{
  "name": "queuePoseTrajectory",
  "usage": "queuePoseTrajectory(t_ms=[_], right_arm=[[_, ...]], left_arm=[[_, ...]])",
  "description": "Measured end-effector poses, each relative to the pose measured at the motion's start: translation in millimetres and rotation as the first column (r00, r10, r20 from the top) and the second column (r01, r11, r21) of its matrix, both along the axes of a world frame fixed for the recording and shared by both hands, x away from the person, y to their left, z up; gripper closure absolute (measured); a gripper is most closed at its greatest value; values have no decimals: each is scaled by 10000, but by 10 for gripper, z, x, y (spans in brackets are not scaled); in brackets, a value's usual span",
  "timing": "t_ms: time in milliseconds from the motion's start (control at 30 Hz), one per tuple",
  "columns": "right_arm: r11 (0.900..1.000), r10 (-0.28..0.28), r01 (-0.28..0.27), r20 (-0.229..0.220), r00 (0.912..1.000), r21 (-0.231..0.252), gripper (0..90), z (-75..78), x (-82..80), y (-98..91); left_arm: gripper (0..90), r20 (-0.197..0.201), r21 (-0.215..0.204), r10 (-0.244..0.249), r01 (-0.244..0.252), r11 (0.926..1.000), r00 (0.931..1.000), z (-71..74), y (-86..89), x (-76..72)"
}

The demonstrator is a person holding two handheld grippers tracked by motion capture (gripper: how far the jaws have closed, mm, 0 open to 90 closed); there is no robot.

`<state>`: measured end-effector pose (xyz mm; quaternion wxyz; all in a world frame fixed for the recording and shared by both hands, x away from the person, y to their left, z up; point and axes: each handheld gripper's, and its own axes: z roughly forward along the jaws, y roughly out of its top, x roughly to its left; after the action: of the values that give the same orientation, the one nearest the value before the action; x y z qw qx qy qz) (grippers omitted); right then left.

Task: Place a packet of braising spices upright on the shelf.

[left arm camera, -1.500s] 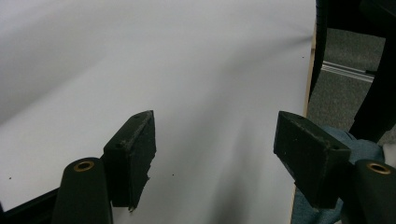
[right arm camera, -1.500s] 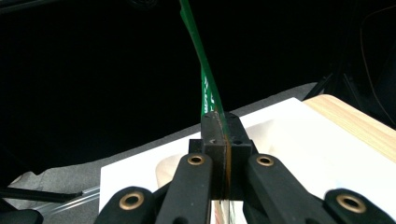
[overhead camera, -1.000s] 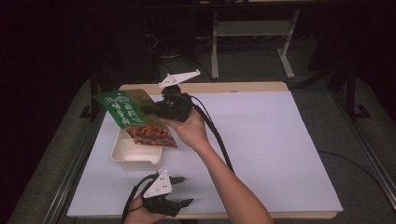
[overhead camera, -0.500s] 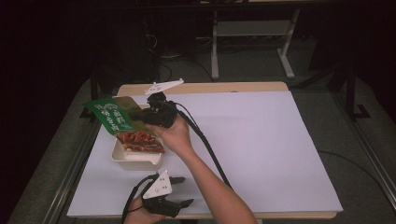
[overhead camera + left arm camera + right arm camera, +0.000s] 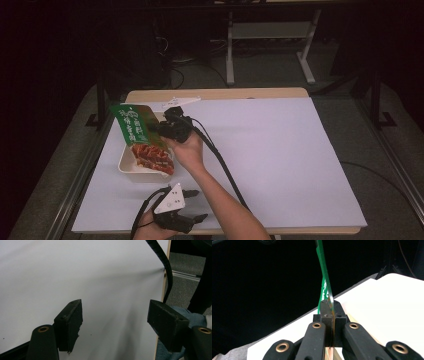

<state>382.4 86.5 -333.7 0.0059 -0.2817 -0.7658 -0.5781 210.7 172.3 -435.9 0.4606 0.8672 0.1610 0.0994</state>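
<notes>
A snack packet (image 5: 134, 129), green above with a red-brown picture on its lower part, hangs tilted over a shallow cream tray (image 5: 129, 169) at the table's left. Its lower end reaches down into the tray. My right gripper (image 5: 160, 129) is shut on the packet's right edge. In the right gripper view the jaws of the right gripper (image 5: 331, 307) are pressed together on the thin green packet (image 5: 323, 270), which rises edge-on. My left gripper (image 5: 196, 205) lies low near the front edge, open. In the left gripper view nothing is between the jaws of the left gripper (image 5: 115, 315).
A white sheet (image 5: 280, 150) covers the wooden table. The right gripper's black cable (image 5: 220, 165) trails along the forearm toward the front edge. Metal rails run along both sides of the table, and a dark floor with a stand's legs (image 5: 305, 65) lies beyond.
My right gripper has sunk and shifted left with the packet, bringing the packet's lower end down into the tray. The left gripper has stayed put.
</notes>
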Motion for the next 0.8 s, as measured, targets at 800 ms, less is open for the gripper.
queuePoseTrajectory(t_ms=[800], right_arm=[[9987,507,-512,974,9940,34,880,-108,-134,-157]], left_arm=[[276,61,54,4,-5,10000,10000,3,-10,-8]])
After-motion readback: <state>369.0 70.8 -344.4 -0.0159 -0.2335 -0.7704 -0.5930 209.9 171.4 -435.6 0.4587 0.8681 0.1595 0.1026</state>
